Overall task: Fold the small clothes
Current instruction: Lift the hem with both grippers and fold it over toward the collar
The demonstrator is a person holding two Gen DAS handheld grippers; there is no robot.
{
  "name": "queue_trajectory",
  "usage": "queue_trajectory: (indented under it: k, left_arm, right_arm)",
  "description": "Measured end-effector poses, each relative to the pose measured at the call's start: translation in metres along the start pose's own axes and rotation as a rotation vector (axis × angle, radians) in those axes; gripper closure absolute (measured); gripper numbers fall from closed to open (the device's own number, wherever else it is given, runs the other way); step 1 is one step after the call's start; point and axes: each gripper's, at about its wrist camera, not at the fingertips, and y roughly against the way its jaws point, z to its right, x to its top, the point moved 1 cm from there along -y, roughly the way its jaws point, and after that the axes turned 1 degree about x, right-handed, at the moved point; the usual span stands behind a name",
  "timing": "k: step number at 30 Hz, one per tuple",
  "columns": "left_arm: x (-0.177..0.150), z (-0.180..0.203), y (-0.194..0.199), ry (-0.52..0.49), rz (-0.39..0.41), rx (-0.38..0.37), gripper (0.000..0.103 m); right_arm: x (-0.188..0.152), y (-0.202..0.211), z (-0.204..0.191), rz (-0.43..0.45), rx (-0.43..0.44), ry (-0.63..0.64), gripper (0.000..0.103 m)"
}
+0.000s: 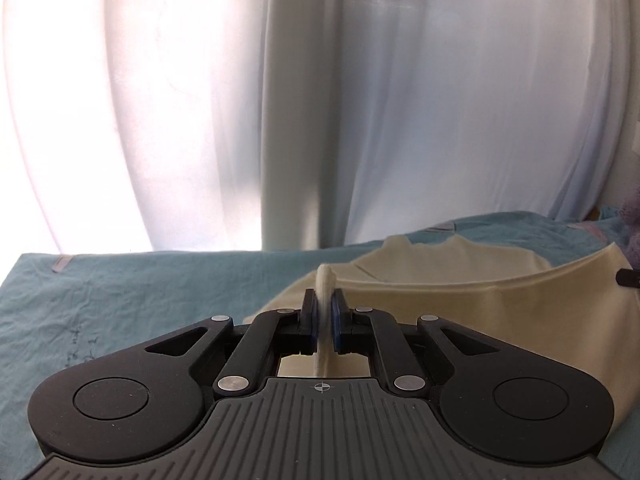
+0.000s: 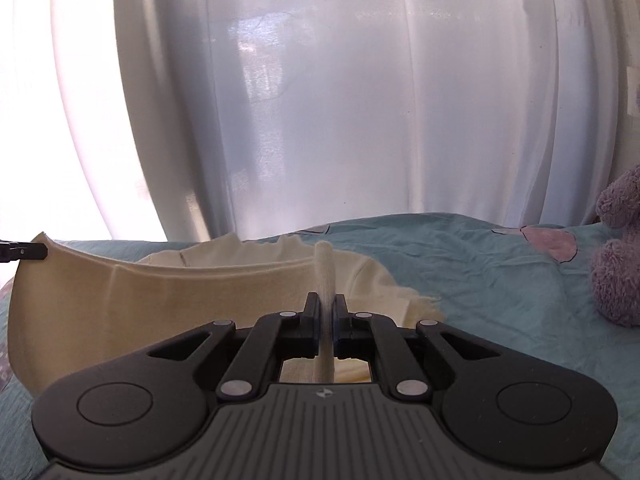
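Observation:
A cream garment (image 1: 472, 300) lies partly on the teal bedsheet (image 1: 140, 304), with its near edge lifted and stretched between both grippers. My left gripper (image 1: 325, 312) is shut on a pinched fold of that edge, which sticks up between the pads. In the right wrist view the same cream garment (image 2: 180, 300) sags in a band to the left, and my right gripper (image 2: 327, 316) is shut on its other corner. The tip of the other gripper (image 2: 24, 252) shows at the far left, holding the cloth's end. The garment's far part rests flat on the sheet.
White curtains (image 1: 360, 100) hang close behind the bed's far edge. A purple plush toy (image 2: 618, 252) sits on the sheet at the right, beside a pink patch (image 2: 550, 242). Bare teal sheet (image 2: 500, 280) spreads to the right of the garment.

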Motion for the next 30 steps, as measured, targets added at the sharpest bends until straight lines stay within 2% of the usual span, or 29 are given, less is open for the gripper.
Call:
queue_trajectory:
  k: [2, 6, 7, 8, 9, 10, 12, 13, 14, 15, 17, 21, 25, 27, 30]
  left_arm:
    - [-0.001, 0.001, -0.032, 0.021, -0.042, -0.004, 0.094]
    - [-0.018, -0.001, -0.076, 0.076, -0.163, -0.089, 0.093]
    - [-0.022, -0.001, -0.079, 0.074, -0.176, -0.111, 0.086]
    - [-0.028, -0.002, -0.079, 0.064, -0.185, -0.135, 0.07]
    - [-0.031, -0.001, -0.079, 0.05, -0.191, -0.165, 0.061]
    - [-0.034, -0.001, -0.08, 0.035, -0.193, -0.191, 0.056]
    - [-0.039, 0.002, -0.084, 0.001, -0.221, -0.18, 0.063]
    - [-0.039, 0.004, -0.087, -0.016, -0.229, -0.166, 0.085]
    - [-0.038, 0.004, -0.089, -0.028, -0.232, -0.165, 0.092]
    - [-0.036, 0.004, -0.087, -0.035, -0.234, -0.159, 0.093]
    - [-0.024, 0.007, -0.081, -0.044, -0.21, -0.119, 0.094]
    - [0.018, 0.009, -0.068, -0.084, -0.076, -0.081, 0.094]
    - [0.056, 0.015, -0.097, -0.063, 0.03, 0.056, 0.094]
    - [0.063, 0.021, -0.124, -0.066, 0.034, 0.105, 0.094]
    - [0.053, 0.028, -0.165, -0.037, -0.029, 0.146, 0.094]
  right_arm:
    - [0.005, -0.027, 0.006, -0.032, -0.023, -0.02, 0.098]
    - [-0.001, -0.075, 0.02, -0.151, -0.04, -0.086, 0.097]
    - [-0.005, -0.081, 0.022, -0.175, -0.045, -0.085, 0.096]
    - [-0.009, -0.084, 0.021, -0.2, -0.048, -0.073, 0.095]
    - [-0.01, -0.086, 0.022, -0.218, -0.046, -0.065, 0.089]
    - [-0.011, -0.086, 0.021, -0.226, -0.032, -0.06, 0.083]
    - [-0.011, -0.085, 0.019, -0.229, 0.0, -0.044, 0.083]
    - [-0.011, -0.088, 0.017, -0.24, 0.007, -0.02, 0.083]
    - [-0.011, -0.089, 0.013, -0.243, 0.002, 0.009, 0.086]
    - [-0.012, -0.091, 0.009, -0.245, -0.005, 0.046, 0.098]
    - [-0.011, -0.09, 0.001, -0.237, -0.015, 0.101, 0.098]
    - [0.017, -0.087, -0.002, -0.151, -0.031, 0.132, 0.098]
    - [0.056, -0.107, 0.001, -0.034, -0.125, 0.115, 0.098]
    - [0.069, -0.123, 0.004, 0.003, -0.17, 0.081, 0.098]
    - [0.075, -0.156, 0.008, -0.014, -0.214, 0.032, 0.098]
